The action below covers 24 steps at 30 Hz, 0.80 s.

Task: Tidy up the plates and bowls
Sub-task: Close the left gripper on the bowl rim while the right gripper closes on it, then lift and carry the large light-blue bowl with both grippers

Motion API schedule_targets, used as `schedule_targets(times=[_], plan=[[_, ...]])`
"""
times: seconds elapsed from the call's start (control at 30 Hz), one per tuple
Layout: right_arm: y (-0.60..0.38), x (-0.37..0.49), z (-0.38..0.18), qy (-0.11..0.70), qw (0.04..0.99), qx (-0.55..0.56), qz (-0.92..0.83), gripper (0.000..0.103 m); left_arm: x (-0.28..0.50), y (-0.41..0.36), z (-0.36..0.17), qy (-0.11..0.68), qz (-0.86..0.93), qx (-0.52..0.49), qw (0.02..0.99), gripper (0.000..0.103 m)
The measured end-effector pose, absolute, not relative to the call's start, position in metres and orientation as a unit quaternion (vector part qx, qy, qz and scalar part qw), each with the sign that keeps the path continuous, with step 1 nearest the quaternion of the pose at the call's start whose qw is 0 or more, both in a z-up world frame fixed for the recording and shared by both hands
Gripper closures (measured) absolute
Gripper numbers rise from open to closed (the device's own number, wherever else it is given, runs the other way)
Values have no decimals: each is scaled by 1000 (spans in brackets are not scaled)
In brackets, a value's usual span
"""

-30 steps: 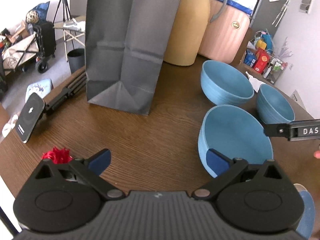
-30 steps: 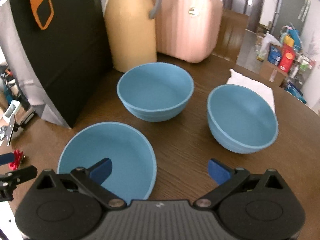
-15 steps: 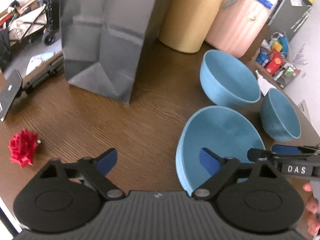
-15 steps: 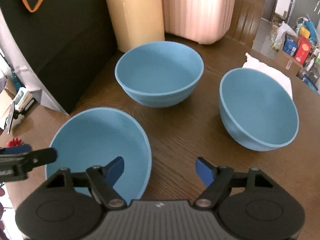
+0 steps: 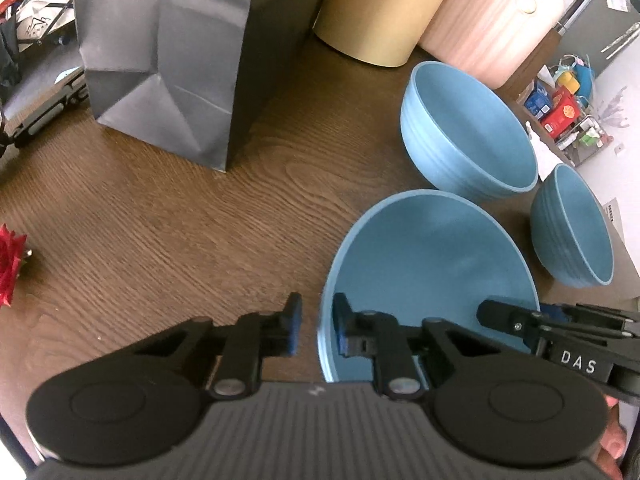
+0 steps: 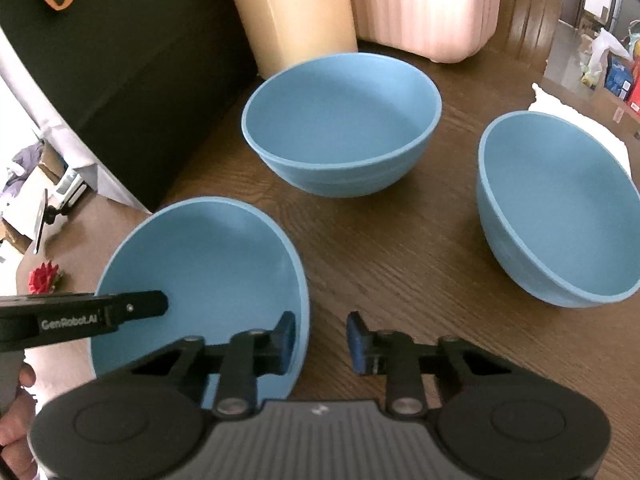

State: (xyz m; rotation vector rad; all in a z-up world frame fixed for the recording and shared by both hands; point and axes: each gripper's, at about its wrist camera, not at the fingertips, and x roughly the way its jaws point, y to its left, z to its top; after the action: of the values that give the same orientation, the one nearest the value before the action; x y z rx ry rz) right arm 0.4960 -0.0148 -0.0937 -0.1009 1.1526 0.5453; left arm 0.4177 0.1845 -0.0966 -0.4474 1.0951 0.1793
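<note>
Left wrist view puts the nearest blue bowl (image 5: pixel 432 264) right in front of me, standing upright with its mouth facing up on the wooden table (image 5: pixel 160 240), toward the near side. It is round, so I see no long axis.

My left gripper (image 5: pixel 316 326) straddles its left rim, one pad outside and one inside. The jaws have just been closing, but a sliver of wood shows between the outer pad and the rim, so they are narrow and not clamped. My right gripper (image 6: pixel 320 340) straddles the opposite rim the same way, jaws just closing, with a gap showing outside the wall.

A second blue bowl (image 5: pixel 472 136) sits just behind, close but apart. A third blue bowl (image 5: pixel 572 228) stands to the right, near the table's right edge, with a white cloth (image 6: pixel 580 120) behind it.

Left of the near bowl the wood is bare as far as a grey paper bag (image 5: pixel 168 56) and a red bow (image 5: pixel 10 264) at the left edge. A tan cylinder (image 5: pixel 376 8) and a pink container (image 5: pixel 488 20) line the back.
</note>
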Motion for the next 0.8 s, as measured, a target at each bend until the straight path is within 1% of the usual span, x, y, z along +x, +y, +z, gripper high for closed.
schedule_targets(times=[0.07,0.17,0.53,0.8], plan=[[-14,495,-94,536,801,-48,260,88,419,183,-97,516,86,-214,825,89],[-11,492,-92,535,800,-46,267,94,420,184,-97,517,85,-217,824,92],[-10,479,-85,526,809,-41,261,96,411,181,-90,507,96,-216,829,92],[-1,461,-71,517,814,-42,261,96,394,193,-83,497,103,-230,830,92]])
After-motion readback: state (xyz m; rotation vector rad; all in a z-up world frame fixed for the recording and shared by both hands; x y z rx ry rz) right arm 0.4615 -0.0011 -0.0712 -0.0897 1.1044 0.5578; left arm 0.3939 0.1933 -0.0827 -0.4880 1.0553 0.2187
